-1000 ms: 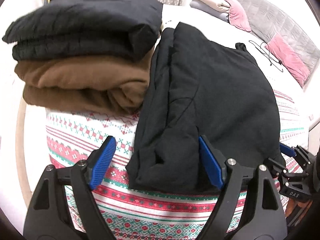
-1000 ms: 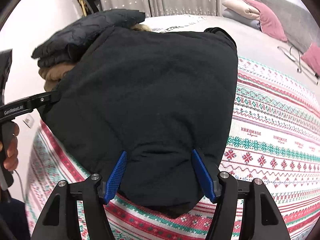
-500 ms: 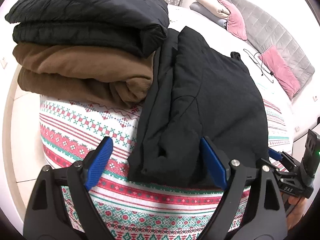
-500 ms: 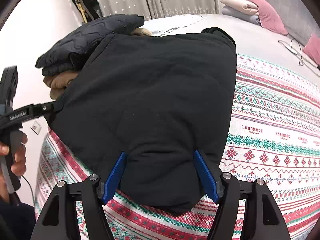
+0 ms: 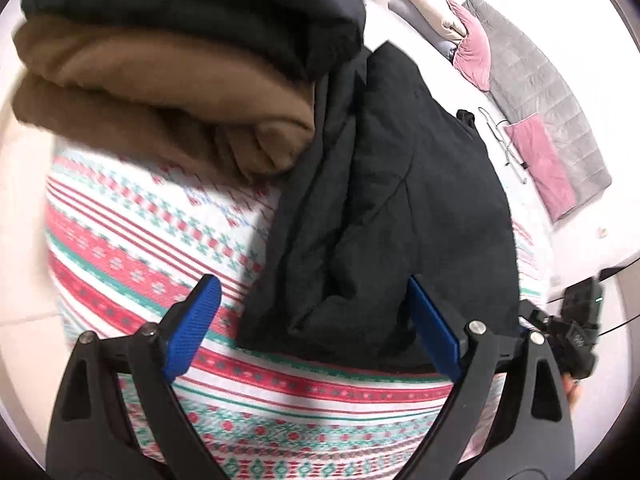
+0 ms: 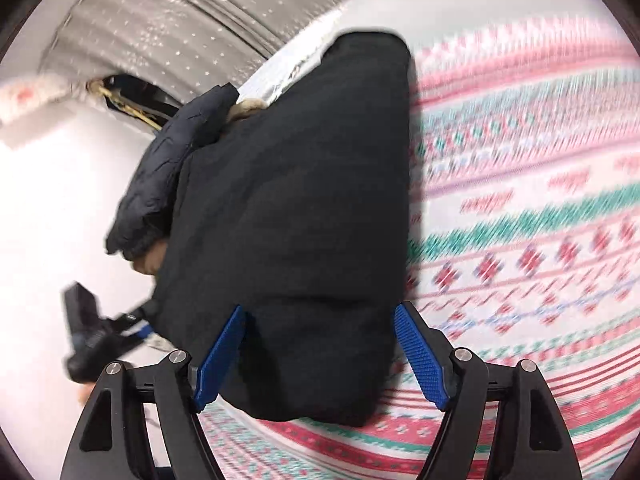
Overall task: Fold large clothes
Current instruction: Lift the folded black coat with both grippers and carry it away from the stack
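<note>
A folded black garment (image 5: 400,208) lies on the patterned blanket (image 5: 140,248), its far left edge against a stack. That stack is a folded brown garment (image 5: 160,100) with a dark quilted jacket (image 5: 200,4) on top. My left gripper (image 5: 312,332) hovers at the black garment's near left corner, jaws opening, pads not pressing the cloth. In the right wrist view the black garment (image 6: 296,208) has its near end between the blue pads (image 6: 420,360) of my right gripper (image 6: 320,356), whose jaws are opening and not pinching. Each view shows the other gripper (image 5: 568,340) (image 6: 92,344) at the frame edge.
Pink pillows (image 5: 472,52) and a grey quilt (image 5: 552,92) lie at the far end of the bed, with a wire hanger (image 5: 508,148) near them. A dotted curtain (image 6: 200,20) hangs behind the stack. The blanket drops off the bed edge at the left, above pale floor.
Both views have rolled, the right one strongly and with blur. The right jaws stand wider around the garment's end. The left view has drawn closer to the stack. The black garment lies as before.
</note>
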Demonstrator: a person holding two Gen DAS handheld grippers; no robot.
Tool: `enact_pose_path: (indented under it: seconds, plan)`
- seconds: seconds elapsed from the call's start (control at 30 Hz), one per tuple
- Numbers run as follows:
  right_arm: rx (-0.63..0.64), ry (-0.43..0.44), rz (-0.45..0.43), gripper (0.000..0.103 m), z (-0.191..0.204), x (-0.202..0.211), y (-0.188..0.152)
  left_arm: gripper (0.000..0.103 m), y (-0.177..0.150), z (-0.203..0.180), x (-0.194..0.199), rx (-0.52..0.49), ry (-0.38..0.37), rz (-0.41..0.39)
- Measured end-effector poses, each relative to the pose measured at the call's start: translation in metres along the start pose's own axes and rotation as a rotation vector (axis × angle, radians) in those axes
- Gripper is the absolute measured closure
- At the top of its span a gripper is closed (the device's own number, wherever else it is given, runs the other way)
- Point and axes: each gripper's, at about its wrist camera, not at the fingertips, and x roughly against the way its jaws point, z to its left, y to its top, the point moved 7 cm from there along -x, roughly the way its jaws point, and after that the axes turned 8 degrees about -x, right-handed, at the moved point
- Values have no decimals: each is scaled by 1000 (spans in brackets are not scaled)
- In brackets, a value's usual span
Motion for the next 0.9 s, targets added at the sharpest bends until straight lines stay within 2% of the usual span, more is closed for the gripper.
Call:
enact_pose_path:
  seconds: [0.03, 0.13, 0.33, 0.63, 0.9]
  plan:
    - [-24, 11, 2, 17, -3, -2, 1, 10, -1, 1, -2, 24, -27, 11]
    - [-118, 79, 26, 15, -14, -5, 3, 8, -5, 5, -5, 59, -73, 22]
    - [-205, 156, 57, 9, -27, -12, 1, 2, -13, 10, -20, 127, -136, 68]
    - [-232, 184, 36, 1, -22, -26, 3, 2, -10, -1, -27, 130, -129, 57]
    - [-179, 137, -12, 2, -4, -45, 8, 24, -5, -24, -32, 135, -76, 12]
